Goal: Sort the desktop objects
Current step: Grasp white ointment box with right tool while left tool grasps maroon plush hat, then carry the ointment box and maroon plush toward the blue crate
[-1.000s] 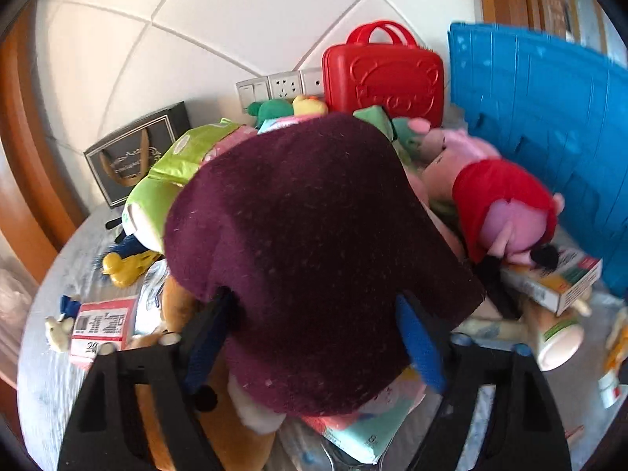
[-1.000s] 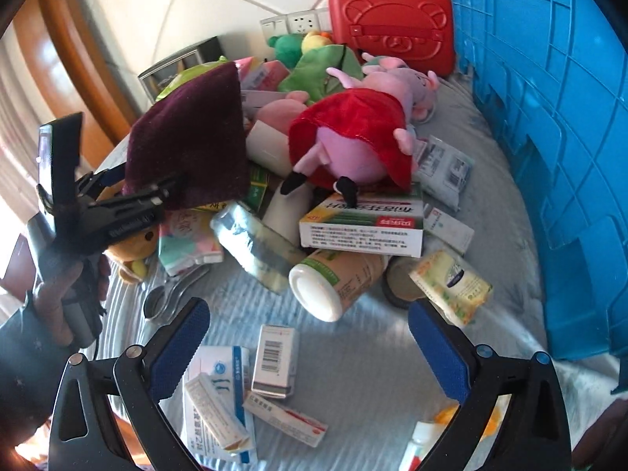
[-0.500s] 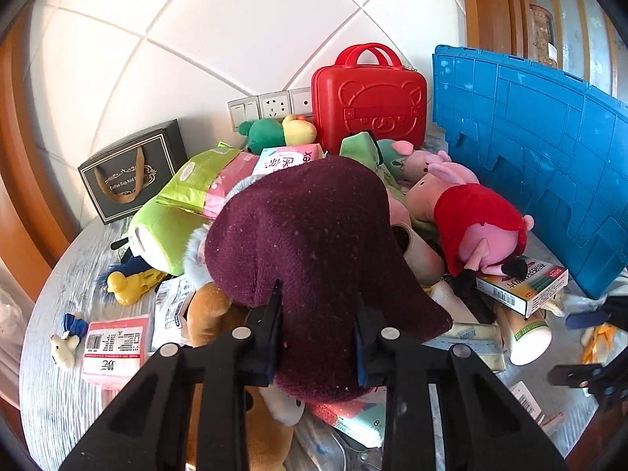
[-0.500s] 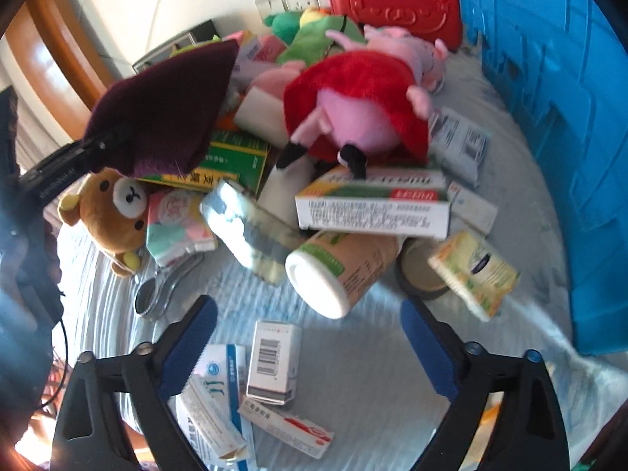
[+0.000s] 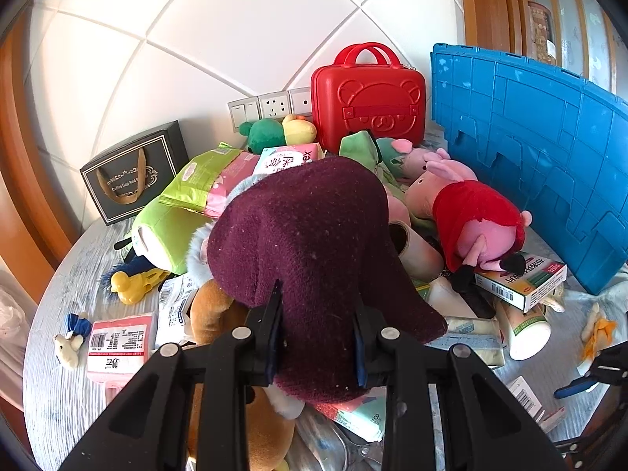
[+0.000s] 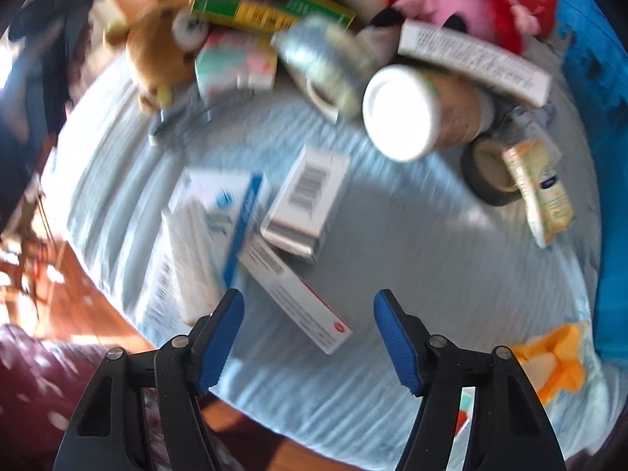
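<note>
My left gripper (image 5: 316, 337) is shut on the lower edge of a maroon fleece cloth (image 5: 310, 235), which drapes over a brown bear plush (image 5: 219, 306) and hides much of the pile behind it. My right gripper (image 6: 310, 337) points steeply down over the grey-blue table cover, and its jaws are closing. A slim white box with a red mark (image 6: 294, 294) lies just ahead of and between its blue pads, which do not touch it. Beside it lie a barcoded white box (image 6: 310, 200) and a blue-and-white box (image 6: 212, 212). The right wrist view is motion-blurred.
A blue crate (image 5: 541, 149) stands on the right, with a red case (image 5: 369, 98) and a black gift bag (image 5: 133, 172) at the back wall. A pink pig plush (image 5: 471, 223), a white-capped bottle (image 6: 400, 114) and a tape roll (image 6: 490, 172) crowd the middle. The table edge (image 6: 117, 306) is close at the left.
My left gripper closed on the maroon cloth a second ago and has held still since. My right gripper dropped and tipped down toward the small boxes, and its jaws narrowed.
</note>
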Demonstrator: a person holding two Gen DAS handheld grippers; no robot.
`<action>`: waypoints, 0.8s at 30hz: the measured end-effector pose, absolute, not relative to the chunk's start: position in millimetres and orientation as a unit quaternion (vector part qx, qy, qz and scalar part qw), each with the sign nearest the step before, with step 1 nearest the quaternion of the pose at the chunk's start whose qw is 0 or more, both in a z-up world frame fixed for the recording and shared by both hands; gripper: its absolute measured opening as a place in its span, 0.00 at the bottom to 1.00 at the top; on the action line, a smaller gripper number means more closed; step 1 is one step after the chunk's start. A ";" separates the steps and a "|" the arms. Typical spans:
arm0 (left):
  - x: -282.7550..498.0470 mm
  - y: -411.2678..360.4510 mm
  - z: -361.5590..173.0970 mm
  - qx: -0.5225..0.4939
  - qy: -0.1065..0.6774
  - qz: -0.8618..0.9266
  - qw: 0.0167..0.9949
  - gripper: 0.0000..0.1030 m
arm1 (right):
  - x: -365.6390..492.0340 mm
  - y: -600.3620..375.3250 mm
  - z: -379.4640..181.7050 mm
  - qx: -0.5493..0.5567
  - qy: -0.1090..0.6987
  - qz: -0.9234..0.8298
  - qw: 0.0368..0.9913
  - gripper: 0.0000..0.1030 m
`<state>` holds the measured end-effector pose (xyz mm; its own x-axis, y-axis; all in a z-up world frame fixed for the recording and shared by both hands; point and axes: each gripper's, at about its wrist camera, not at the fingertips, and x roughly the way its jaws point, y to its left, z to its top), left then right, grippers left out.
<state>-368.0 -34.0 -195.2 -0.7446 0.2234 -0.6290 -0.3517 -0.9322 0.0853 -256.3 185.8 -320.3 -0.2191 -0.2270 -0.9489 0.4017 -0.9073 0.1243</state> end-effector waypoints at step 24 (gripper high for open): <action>-344.0 -35.3 -123.7 -0.260 0.093 0.947 0.165 0.23 | -267.7 200.1 -231.3 0.518 -0.025 -0.843 0.142 0.16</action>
<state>-344.0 -35.3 -123.7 -0.8106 0.2639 -0.5228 -0.3603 -0.9285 0.0900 -267.7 200.1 -231.3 -0.4222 -0.2660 -0.8666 0.2137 -0.9582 0.1900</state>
